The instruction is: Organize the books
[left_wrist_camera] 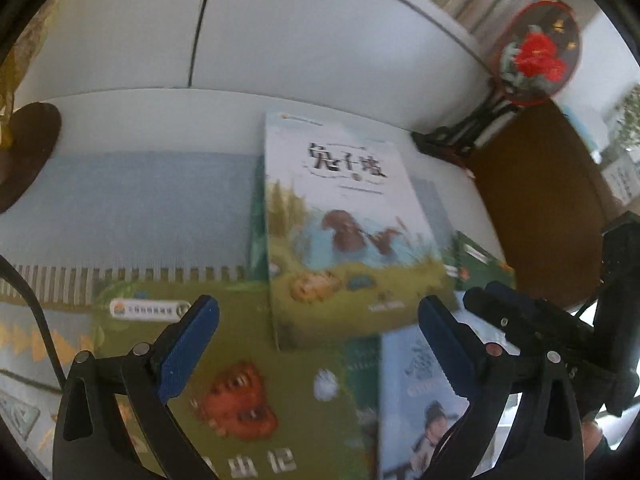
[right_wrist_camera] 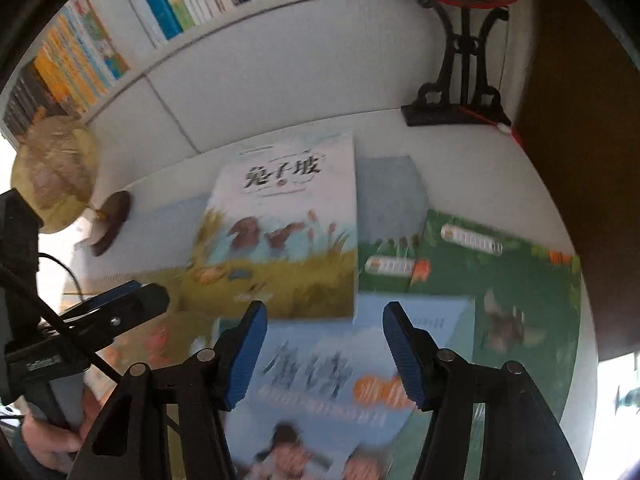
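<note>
Both grippers tilt steeply down over the books, left gripper [left_wrist_camera: 318,320] and right gripper [right_wrist_camera: 322,326] spread, grasping nothing; rabbit book [right_wrist_camera: 288,220] near the table's [right_wrist_camera: 460,168] back edge; titles blurred.

Two close wrist views angled steeply down, both sharing the rabbit book [left_wrist_camera: 344,216] [right_wrist_camera: 288,224].

A white desk [right_wrist_camera: 460,168] stands against a white panelled wall [left_wrist_camera: 300,32], and part of its top is covered by a pale blue woven mat [left_wrist_camera: 140,208] with a fringed, patterned edge. Above the panels runs a shelf packed with upright book spines [right_wrist_camera: 120,40]. On the desk a globe [right_wrist_camera: 56,172] on a dark round base stands at one side, a round red-flowered ornament [left_wrist_camera: 538,54] on a black stand at the other, next to a brown panel [right_wrist_camera: 580,160]; daylight lights the white surfaces evenly.
</note>
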A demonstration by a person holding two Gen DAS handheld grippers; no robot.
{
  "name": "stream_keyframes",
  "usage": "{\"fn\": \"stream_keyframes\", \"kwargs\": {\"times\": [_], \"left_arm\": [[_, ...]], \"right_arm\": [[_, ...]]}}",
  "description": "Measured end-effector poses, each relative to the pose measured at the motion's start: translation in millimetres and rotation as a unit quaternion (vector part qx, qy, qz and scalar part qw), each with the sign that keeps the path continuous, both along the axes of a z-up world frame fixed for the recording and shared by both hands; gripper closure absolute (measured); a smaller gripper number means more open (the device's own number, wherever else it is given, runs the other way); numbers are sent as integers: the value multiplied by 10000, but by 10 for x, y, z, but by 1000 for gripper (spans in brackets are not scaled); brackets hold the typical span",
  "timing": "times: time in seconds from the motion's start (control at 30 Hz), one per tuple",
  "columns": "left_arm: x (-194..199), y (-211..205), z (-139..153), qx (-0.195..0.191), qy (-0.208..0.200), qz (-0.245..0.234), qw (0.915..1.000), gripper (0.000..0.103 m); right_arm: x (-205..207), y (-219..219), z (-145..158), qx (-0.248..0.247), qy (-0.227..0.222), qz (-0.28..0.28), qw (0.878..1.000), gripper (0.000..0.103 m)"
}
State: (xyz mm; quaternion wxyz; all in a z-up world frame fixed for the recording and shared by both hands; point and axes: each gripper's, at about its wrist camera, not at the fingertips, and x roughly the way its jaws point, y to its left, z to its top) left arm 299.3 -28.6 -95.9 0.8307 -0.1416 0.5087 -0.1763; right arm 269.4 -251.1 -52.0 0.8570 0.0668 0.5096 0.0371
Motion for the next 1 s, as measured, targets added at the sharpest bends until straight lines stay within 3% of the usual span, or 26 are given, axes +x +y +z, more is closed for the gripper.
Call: {"fn": "stream_keyframes", "kwargs": {"times": [0.17,0.3,0.57,0.63,0.7,0.83,1.0], "left_arm": [[239,-24,-200,-34,312,7,9995,4],[299,-66,-211,68,178,79,9998,4],[316,-287,-228,-32,172,-258,9995,4],[267,-233,-177,-334,143,-291,9989,4],[201,-211,-105,-549,138,-403,9976,4],[13,-297,33,-369,29,-662,9971,4],[-443,-331,111,-657,163,-798,9945,4]], "right_arm": [[328,-80,-175,88,177,6,9998,44],[462,-77,-315,303,396,163,9986,44],[581,-3,-354,788,501,366,9950,41],[553,-30,-326,1122,522,417,9914,41],[508,-42,-272,1096,437,399,9922,41],[368,7,-175,970,437,528,9929,41],[-51,25,-50,931,543,619,9922,41]]}}
